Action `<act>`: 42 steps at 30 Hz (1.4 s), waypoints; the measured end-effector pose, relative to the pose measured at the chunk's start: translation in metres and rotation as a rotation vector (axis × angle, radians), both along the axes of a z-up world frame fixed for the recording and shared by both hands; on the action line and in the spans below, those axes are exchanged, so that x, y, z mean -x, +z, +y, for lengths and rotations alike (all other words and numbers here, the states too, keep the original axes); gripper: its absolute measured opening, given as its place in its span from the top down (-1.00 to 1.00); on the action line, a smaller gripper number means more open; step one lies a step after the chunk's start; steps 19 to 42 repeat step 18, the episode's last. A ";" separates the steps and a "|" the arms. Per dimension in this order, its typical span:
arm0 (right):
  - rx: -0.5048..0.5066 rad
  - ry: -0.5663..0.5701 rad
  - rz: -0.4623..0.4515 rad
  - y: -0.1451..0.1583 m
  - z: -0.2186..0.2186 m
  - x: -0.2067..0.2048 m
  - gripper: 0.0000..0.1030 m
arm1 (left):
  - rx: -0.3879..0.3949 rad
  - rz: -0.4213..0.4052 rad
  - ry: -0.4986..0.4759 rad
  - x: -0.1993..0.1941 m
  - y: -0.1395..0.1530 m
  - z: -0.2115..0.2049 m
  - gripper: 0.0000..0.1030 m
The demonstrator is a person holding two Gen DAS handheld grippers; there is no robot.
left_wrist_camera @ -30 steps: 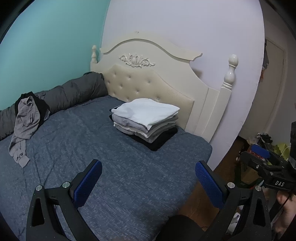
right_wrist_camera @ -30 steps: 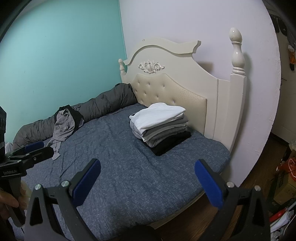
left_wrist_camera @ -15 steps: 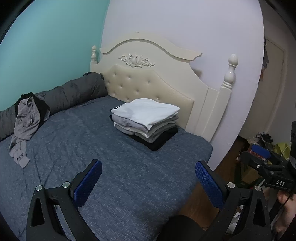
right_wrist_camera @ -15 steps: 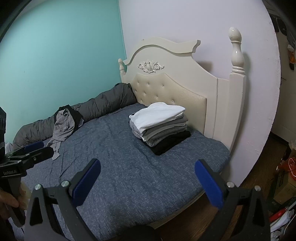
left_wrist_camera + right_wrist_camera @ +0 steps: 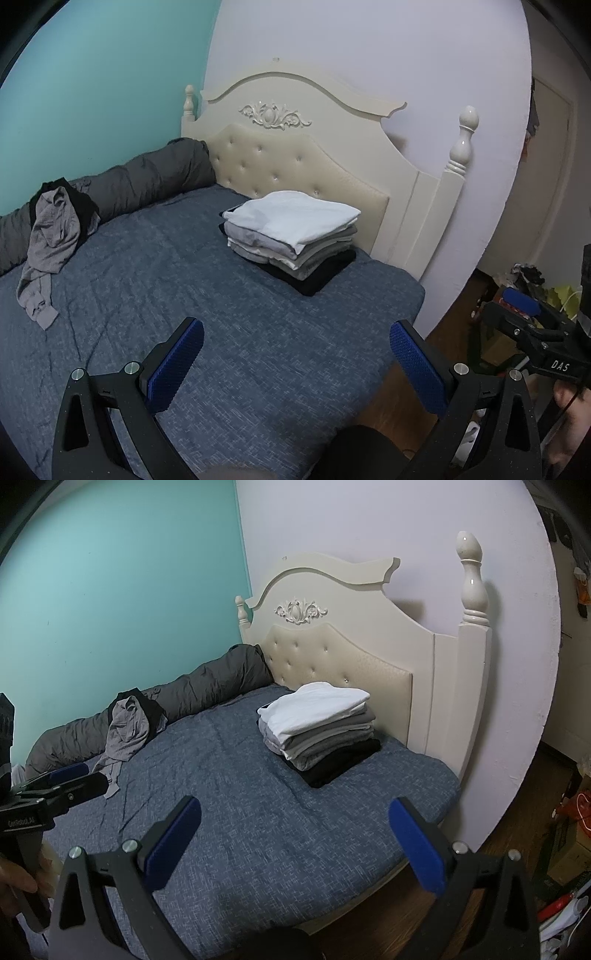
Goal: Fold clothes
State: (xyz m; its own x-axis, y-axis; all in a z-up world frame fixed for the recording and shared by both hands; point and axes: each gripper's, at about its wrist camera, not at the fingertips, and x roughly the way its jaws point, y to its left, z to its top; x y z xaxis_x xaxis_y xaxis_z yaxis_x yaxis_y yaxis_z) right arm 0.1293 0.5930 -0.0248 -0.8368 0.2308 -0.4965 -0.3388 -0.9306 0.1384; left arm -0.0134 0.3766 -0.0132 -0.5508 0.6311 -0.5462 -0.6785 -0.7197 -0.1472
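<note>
1. clearly, the left gripper [image 5: 295, 363] hovers spread above the bed's [image 5: 229, 332] near edge, pinching nothing.
2. the right gripper [image 5: 293, 843] is likewise spread and empty.
3. the folded stack [image 5: 291, 236] sits far, near the headboard [image 5: 295, 147].
4. the unfolded grey garment [image 5: 50, 240] droops far left, its long axis running near-to-far.

Bed [image 5: 258, 332] with blue-grey heathered cover fills middle and lower frame in both views; cream tufted headboard [image 5: 295, 162] at upper centre. Stack of folded clothes [image 5: 291, 240] at centre right, just before headboard: white piece on top, greys between, black at bottom. Rolled dark grey duvet [image 5: 147, 181] along far left edge. Crumpled grey garment [image 5: 48, 240] at left, draped over duvet onto cover.
</note>
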 end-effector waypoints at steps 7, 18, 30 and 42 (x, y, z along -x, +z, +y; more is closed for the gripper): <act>0.000 -0.004 -0.002 -0.001 0.001 0.000 -0.98 | -0.003 0.003 0.003 -0.001 0.001 0.000 -0.99; 0.004 -0.009 0.000 -0.001 0.004 -0.002 -0.98 | -0.002 0.016 0.002 -0.003 0.002 0.002 -0.99; 0.004 -0.009 0.000 -0.001 0.004 -0.002 -0.98 | -0.002 0.016 0.002 -0.003 0.002 0.002 -0.99; 0.004 -0.009 0.000 -0.001 0.004 -0.002 -0.98 | -0.002 0.016 0.002 -0.003 0.002 0.002 -0.99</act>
